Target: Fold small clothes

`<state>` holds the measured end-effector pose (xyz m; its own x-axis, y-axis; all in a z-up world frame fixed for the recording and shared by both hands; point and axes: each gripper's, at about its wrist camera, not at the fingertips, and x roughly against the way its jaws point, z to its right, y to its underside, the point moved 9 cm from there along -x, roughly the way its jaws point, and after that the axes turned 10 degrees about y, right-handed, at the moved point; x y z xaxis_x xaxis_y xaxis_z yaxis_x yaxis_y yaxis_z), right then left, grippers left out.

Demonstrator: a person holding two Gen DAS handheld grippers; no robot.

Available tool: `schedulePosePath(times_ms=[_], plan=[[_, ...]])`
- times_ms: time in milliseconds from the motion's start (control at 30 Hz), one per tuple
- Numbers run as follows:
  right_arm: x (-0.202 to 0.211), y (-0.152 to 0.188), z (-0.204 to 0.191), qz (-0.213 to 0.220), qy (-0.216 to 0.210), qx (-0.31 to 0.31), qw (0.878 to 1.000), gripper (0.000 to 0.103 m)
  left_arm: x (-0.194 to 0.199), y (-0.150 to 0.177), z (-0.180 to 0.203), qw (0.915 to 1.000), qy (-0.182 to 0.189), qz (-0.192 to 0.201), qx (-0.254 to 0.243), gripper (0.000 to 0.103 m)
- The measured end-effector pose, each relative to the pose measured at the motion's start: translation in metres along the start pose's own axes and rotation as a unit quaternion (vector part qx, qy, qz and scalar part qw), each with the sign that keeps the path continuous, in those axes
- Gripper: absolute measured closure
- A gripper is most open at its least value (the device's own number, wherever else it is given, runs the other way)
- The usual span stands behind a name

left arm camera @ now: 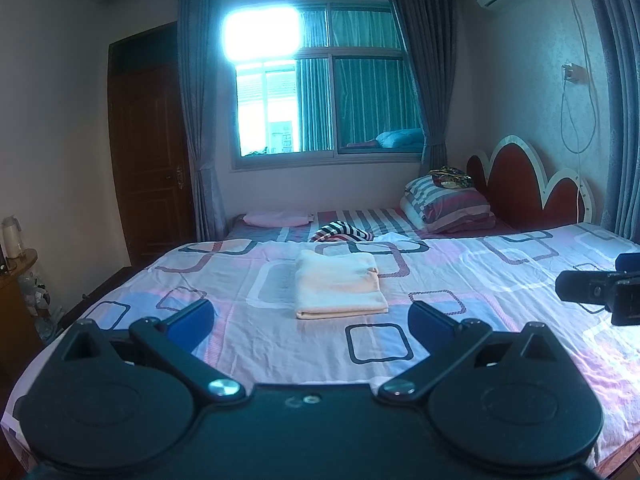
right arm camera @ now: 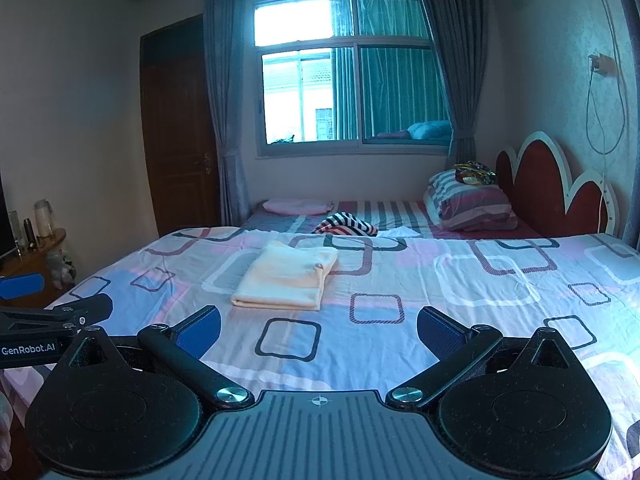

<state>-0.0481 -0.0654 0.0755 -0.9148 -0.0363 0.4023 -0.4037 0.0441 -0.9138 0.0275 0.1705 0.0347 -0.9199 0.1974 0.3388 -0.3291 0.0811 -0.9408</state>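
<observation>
Nearest the left wrist camera, the left gripper point(left arm camera: 312, 316) is hovering over the near edge of the bed, its blue-padded fingers point(left arm camera: 192, 324) spread wide apart and holding nothing. Just beyond the gap between them, a cream garment point(left arm camera: 338, 286) is lying folded into a neat rectangle on the patterned bedsheet point(left arm camera: 460, 320), its doubled edge facing the camera; judging by that tidy shape, this piece is probably finished and the fingers are standing open because nothing needs gripping right now. At the right edge of this view the right gripper point(left arm camera: 600, 292) is reaching in over the sheet, well apart from the garment. Further back, a striped garment point(left arm camera: 344, 232) is sitting crumpled near the far side of the bed, likely the next piece to fold, with a pink cloth point(left arm camera: 276, 219) lying flat beyond it and stacked bedding point(left arm camera: 448, 204) resting against the red headboard point(left arm camera: 520, 188).

Nearest the right wrist camera, the right gripper point(right arm camera: 318, 332) is likewise hanging above the sheet with its fingers parted and empty. The cream garment point(right arm camera: 288, 276) is lying ahead and to the left, not touched by either tool. The left gripper point(right arm camera: 52, 300) is showing at the left edge, and the striped garment point(right arm camera: 346, 226) is waiting behind the folded one
</observation>
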Motion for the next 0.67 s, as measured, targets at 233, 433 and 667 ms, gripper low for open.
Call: schedulePosePath(times_ms=[233, 433, 667], plan=[[-0.0004, 0.0000, -0.0009, 0.000, 0.000, 0.001, 1.000, 0.000, 0.0005, -0.0016, -0.0018, 1.0000, 0.001, 0.002, 0.001, 0.001], [-0.0010, 0.0005, -0.0014, -0.001, -0.002, 0.001, 1.000, 0.000, -0.0004, -0.0007, -0.0029, 0.9998, 0.020, 0.001, -0.003, 0.001], [-0.0013, -0.0004, 0.0005, 0.000, -0.007, 0.005, 1.000, 0.000, -0.0001, -0.0023, -0.0039, 0.9998, 0.013, 0.010, -0.013, 0.001]])
